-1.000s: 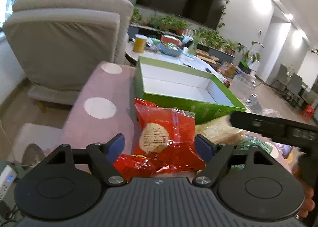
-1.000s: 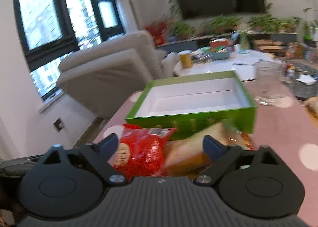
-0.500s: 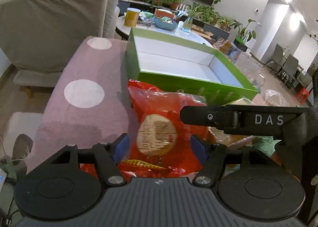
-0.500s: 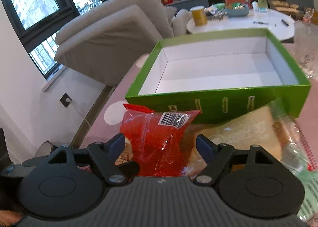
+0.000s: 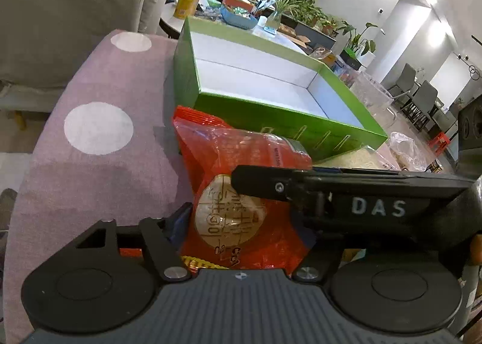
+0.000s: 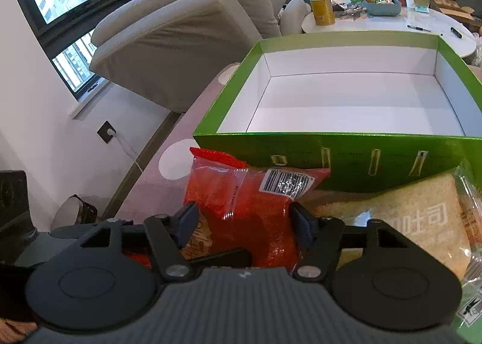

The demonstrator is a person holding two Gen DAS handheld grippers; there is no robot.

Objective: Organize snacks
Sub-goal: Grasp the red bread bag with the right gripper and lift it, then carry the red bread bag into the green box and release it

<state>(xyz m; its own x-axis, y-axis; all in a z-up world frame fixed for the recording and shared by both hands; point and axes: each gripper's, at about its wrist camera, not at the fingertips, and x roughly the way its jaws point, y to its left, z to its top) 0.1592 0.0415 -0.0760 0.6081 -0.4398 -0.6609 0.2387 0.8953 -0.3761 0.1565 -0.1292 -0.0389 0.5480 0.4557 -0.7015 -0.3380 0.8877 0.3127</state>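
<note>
A red snack bag with a round beige label lies on the pink dotted tablecloth in front of an empty green box with white inside. My left gripper is open, its blue pads on either side of the bag's near end. My right gripper is open and straddles the same red bag from the other side; its black finger crosses the left wrist view above the bag. A clear pack of toast lies to the right of the bag, against the box.
A beige armchair stands beyond the table's left edge. A white round table behind the box holds a yellow cup, a blue bowl and clutter. A clear plastic jug and a crumpled bag sit right of the box.
Both grippers have moved down and forward onto the red bag, their pads now on either side of it. The right gripper's finger has slid further left across the left wrist view.
</note>
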